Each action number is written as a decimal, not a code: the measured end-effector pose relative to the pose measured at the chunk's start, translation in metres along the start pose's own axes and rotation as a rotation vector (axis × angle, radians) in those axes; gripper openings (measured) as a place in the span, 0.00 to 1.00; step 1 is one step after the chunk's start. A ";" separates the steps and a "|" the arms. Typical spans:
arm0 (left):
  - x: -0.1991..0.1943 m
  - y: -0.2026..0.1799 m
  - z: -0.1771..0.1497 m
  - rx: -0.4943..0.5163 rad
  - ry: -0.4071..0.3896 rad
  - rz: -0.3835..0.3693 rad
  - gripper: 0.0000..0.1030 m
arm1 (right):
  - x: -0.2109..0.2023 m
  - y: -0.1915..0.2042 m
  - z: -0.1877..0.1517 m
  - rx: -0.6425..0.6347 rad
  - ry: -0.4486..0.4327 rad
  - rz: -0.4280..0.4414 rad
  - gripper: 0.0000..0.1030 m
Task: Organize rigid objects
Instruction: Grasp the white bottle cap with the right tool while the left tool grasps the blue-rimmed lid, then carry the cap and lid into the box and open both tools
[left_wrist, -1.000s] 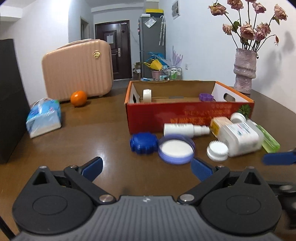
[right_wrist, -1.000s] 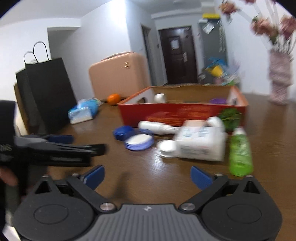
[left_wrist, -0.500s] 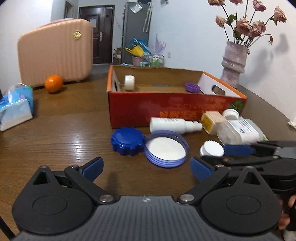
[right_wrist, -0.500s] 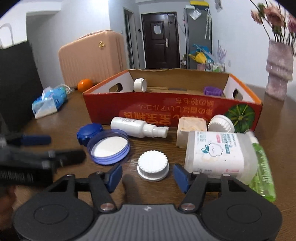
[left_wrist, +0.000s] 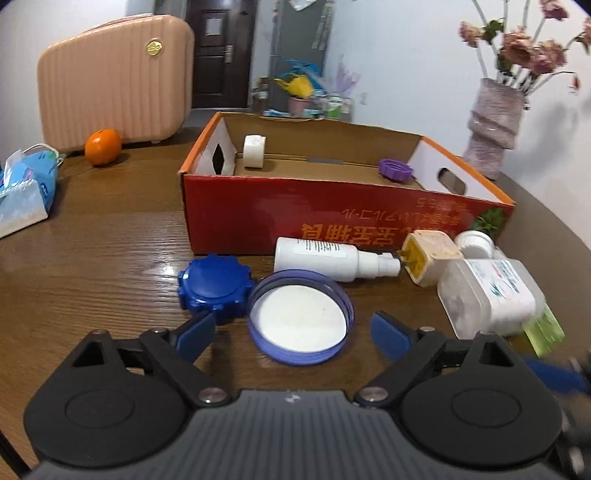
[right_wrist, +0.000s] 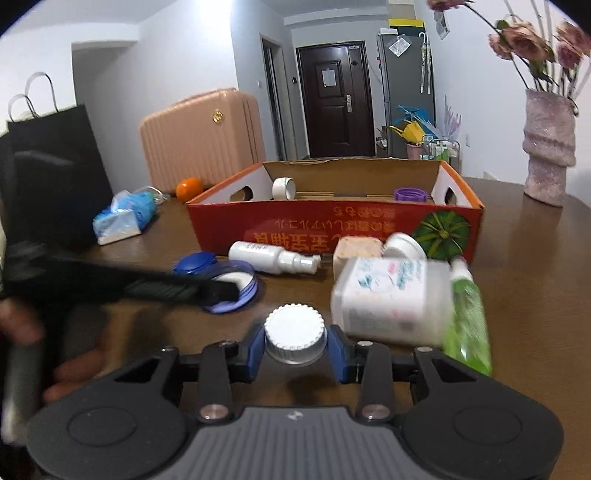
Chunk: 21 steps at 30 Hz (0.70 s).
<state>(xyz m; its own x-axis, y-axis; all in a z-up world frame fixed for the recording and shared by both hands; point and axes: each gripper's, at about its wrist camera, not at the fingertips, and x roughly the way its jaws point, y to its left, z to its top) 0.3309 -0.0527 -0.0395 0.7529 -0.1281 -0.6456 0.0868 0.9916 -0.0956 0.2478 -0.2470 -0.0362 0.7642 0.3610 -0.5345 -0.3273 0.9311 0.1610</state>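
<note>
Wooden table (left_wrist: 92, 266) carries a red cardboard box (left_wrist: 332, 218) at 12 o'clock, with bottles and lids scattered along its near wall. Right gripper (right_wrist: 295, 350) is closing, blue pads against both sides of the white ribbed cap (right_wrist: 295, 332). Left gripper (left_wrist: 295, 332) is wide but closing, the purple-rimmed lid (left_wrist: 299, 317) between its fingers, untouched; blue scalloped cap (left_wrist: 214, 284) at its 10 o'clock.

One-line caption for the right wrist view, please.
Right gripper closing on a white ribbed cap before the red cardboard box.
</note>
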 end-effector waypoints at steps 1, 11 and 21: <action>0.003 -0.003 0.000 -0.010 0.002 0.008 0.86 | -0.004 -0.004 -0.005 0.012 0.004 -0.002 0.35; -0.008 -0.021 -0.004 -0.028 -0.018 0.096 0.65 | -0.028 -0.024 -0.022 0.066 -0.011 -0.006 0.35; -0.111 0.012 -0.056 -0.051 -0.067 0.115 0.65 | -0.039 0.000 -0.029 0.049 -0.004 0.053 0.35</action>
<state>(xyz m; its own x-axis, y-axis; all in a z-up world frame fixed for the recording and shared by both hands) 0.2118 -0.0273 -0.0115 0.7978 -0.0106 -0.6028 -0.0343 0.9974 -0.0630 0.2018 -0.2627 -0.0390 0.7485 0.4102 -0.5210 -0.3399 0.9120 0.2297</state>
